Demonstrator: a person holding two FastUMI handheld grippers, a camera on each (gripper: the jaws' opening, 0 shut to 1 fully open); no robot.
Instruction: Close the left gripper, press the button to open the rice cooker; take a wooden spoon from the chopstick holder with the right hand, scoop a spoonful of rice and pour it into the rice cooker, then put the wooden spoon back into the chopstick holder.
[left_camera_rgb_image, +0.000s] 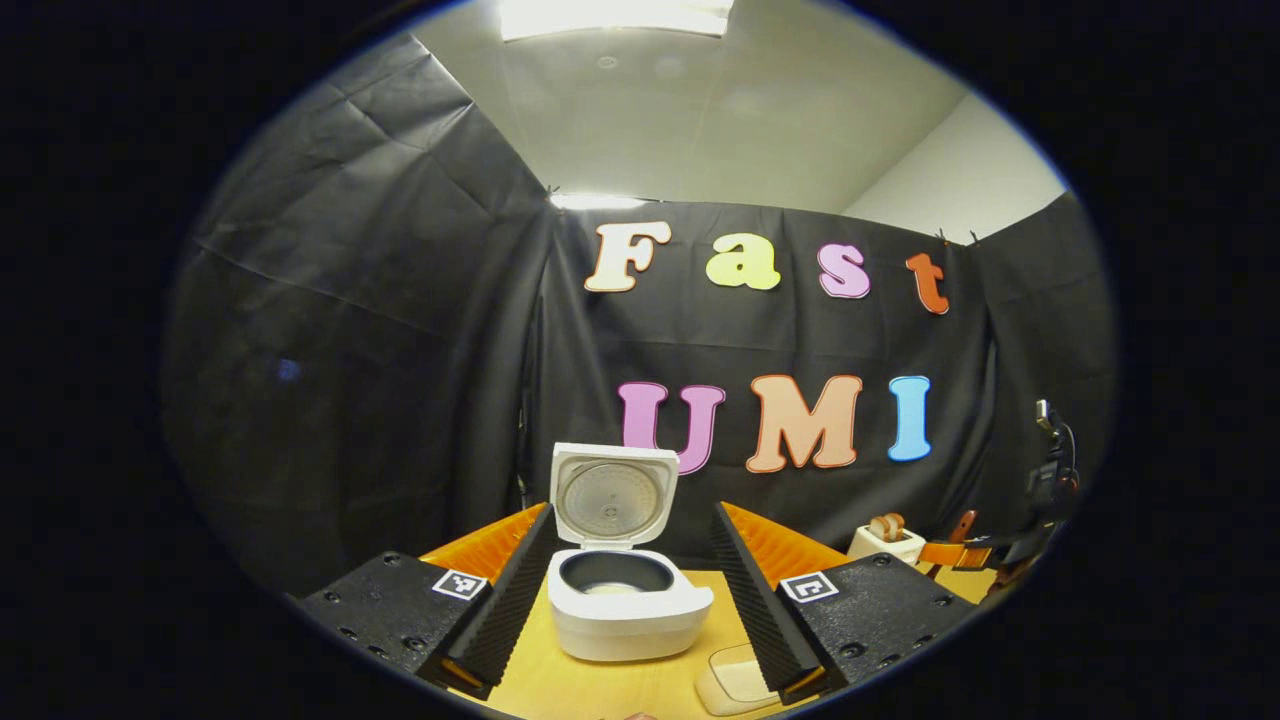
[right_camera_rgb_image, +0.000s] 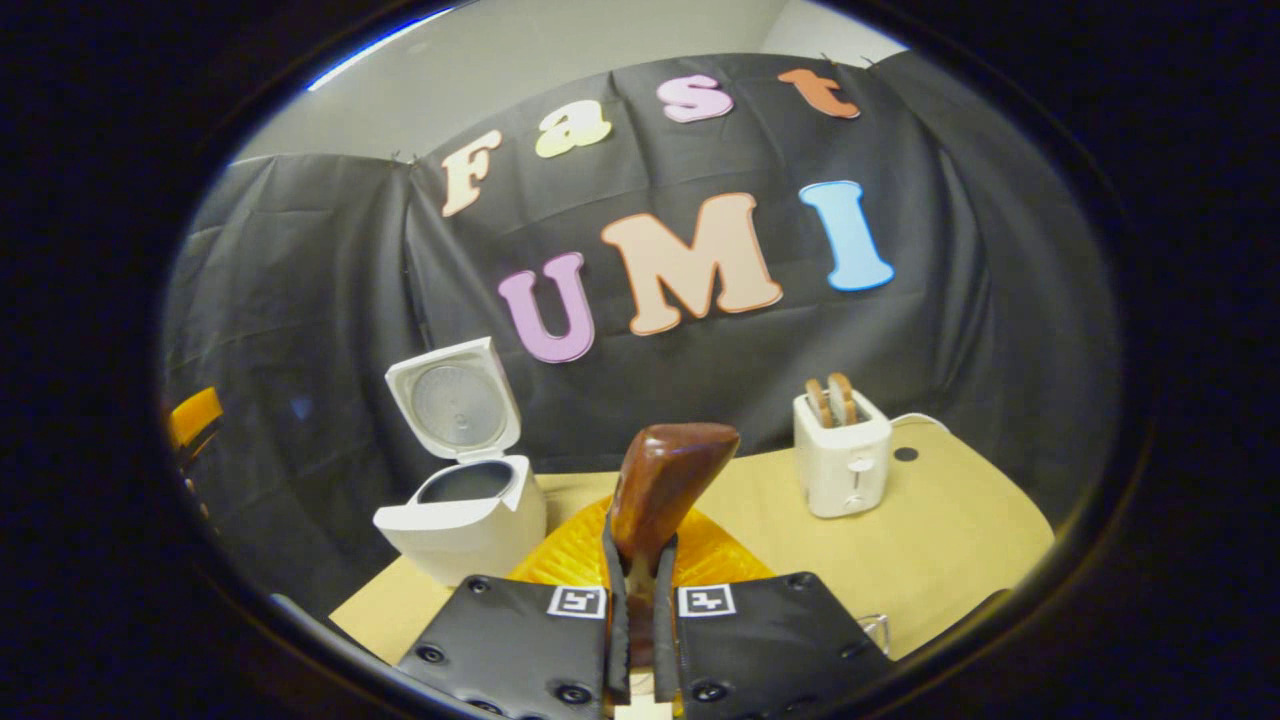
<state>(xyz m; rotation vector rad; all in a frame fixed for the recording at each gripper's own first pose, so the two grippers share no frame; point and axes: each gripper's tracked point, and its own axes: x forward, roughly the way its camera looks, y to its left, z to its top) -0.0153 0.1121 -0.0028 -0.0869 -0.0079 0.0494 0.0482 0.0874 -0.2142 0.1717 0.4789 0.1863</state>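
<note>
The cooker sits on the table with its lid standing open. The left gripper hangs just before the cooker, fingers spread wide to either side of it. The right gripper, to the cooker's right, pinches the spoon, bowl upward. A toaster stands farther right of the cooker.

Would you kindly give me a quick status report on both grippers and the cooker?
Left gripper open, facing rice cooker, lid up. Right gripper shut on wooden spoon, bowl raised. Toaster off to the side, path clear.
</note>
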